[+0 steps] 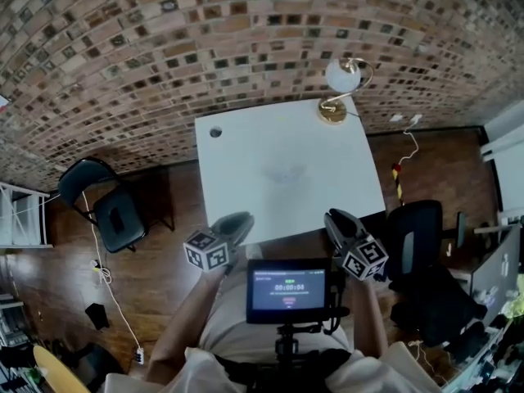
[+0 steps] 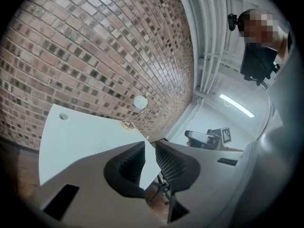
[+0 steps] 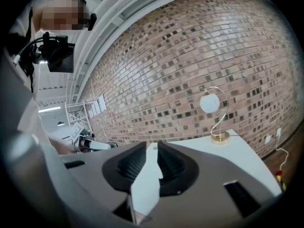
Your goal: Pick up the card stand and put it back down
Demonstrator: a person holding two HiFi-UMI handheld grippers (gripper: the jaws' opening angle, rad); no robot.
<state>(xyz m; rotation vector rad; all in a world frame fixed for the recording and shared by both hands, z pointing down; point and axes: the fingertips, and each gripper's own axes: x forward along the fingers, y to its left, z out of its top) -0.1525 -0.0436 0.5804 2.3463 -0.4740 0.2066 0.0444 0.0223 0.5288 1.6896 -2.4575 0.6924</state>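
The card stand (image 1: 341, 79) is a gold base with a curled wire that carries a round white card. It stands upright at the far right corner of the white table (image 1: 286, 170). It also shows in the left gripper view as the card stand (image 2: 139, 102) and in the right gripper view as the card stand (image 3: 210, 103). My left gripper (image 1: 239, 219) hovers at the table's near edge, far from the stand, open and empty (image 2: 149, 147). My right gripper (image 1: 334, 217) is level with it on the right, with a narrow gap between its jaws and nothing in it (image 3: 152, 149).
A cable hole (image 1: 215, 132) sits in the table's far left corner. A black chair (image 1: 110, 207) stands left of the table and another chair (image 1: 413, 228) to its right. A white cable (image 1: 407, 147) trails on the floor by the brick wall. A small screen (image 1: 286, 289) sits at the person's chest.
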